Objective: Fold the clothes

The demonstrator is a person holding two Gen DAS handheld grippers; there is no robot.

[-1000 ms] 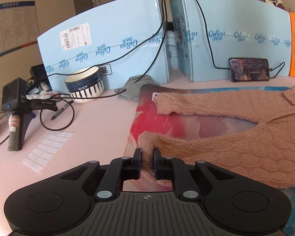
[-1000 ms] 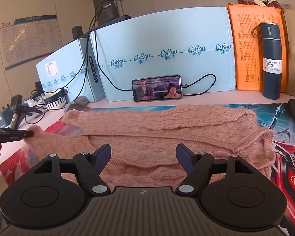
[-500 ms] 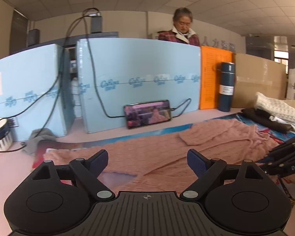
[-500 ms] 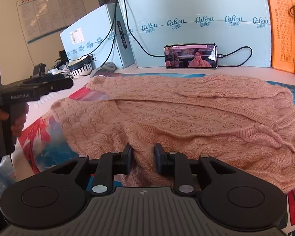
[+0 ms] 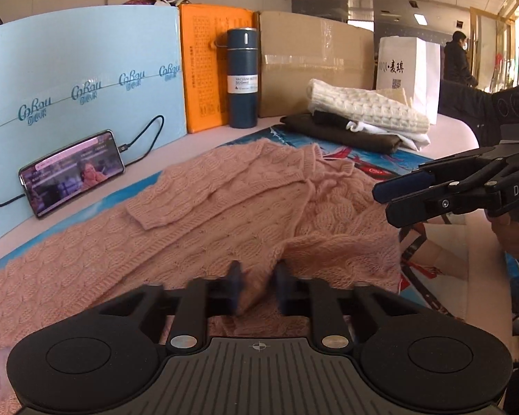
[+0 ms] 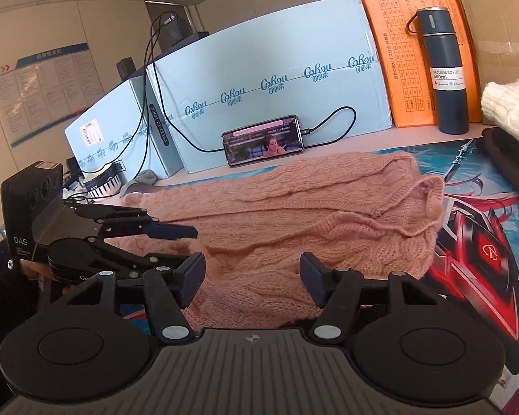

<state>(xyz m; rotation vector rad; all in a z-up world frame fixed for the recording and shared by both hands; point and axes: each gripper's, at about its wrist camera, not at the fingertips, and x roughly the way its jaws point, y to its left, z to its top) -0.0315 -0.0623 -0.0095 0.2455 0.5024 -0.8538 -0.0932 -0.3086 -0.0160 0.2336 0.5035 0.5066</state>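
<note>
We see the bench carrying a printed mat, and across that mat lies the pink knitted sweater, spread wide with one sleeve folded back over its body and a bunched edge near both of our tools. Behind it stand pale blue boxes, an orange board and a brown carton, lined up as a back wall. To the right of the sweater sits a stack of folded clothes, a white knit on top of dark pieces, apart from the pink one. A white paper bag stands behind that stack. A dark blue vacuum bottle stands upright in front of the orange board, and a phone leans on its side against a blue box with a cable plugged in. Our left gripper has its fingers drawn narrow and they pinch a fold of the sweater's near edge between them. Our right gripper hangs just above the same edge; its fingers are opening, they stand well apart, and the knit lies below the gap without being pressed by either pad. A person stands behind the boxes.
</note>
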